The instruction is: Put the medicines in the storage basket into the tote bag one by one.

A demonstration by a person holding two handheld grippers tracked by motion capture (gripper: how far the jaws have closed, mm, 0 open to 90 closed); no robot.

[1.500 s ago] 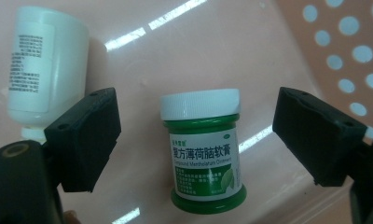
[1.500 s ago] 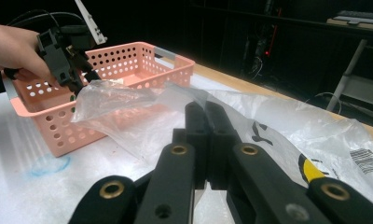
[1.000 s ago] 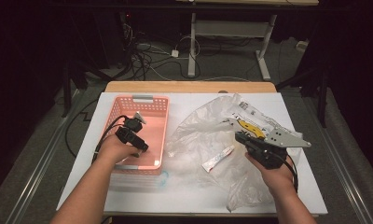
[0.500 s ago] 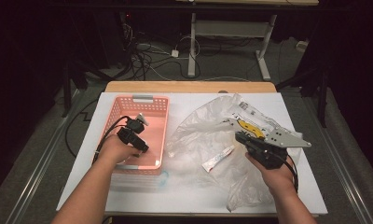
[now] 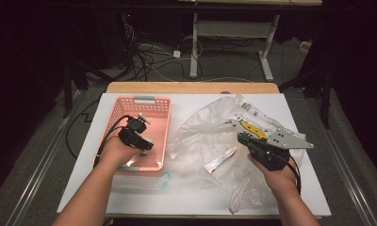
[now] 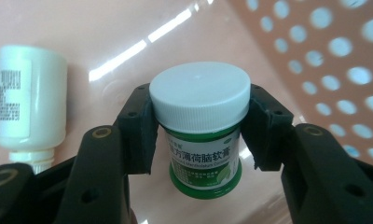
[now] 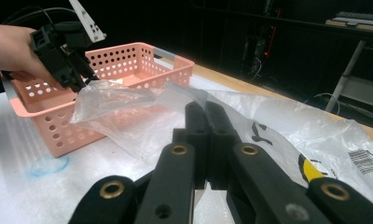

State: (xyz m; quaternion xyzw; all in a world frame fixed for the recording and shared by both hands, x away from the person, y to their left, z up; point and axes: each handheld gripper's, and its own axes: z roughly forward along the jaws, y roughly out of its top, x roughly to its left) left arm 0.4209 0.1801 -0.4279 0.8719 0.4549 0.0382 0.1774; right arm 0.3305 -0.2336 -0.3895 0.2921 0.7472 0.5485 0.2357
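Green jar: small ointment jar [image 6: 201, 135], white screw cap, green label w/ Chinese print; sits inside pink basket, upright between L jaws.
L gripper [image 6: 201, 126]: jaws pinching the jar at both sides just under the cap; pads touching it. In high view L gripper [image 5: 135, 136] is held over basket interior, hand behind it, cable trailing off to the left.
Pink basket [image 5: 154, 101]: perforated plastic, on white table [image 5: 186, 197], L half; grey tag on far rim.
White bottle [image 6: 28, 102]: lying on its side on basket floor, just beside the jar, not touching the jaws.
R gripper [image 7: 205, 140]: jaws pressed together on a fold of clear plastic bag [image 5: 200, 132]; bag edge lifted off table, stretched toward basket.
Bag contents: white tube [image 5: 220, 159] lying under/in the plastic near R hand; yellow-black printed pack [image 5: 252, 127] farther back.
R hand [image 5: 276, 176]: near table's front R edge, well apart from L.
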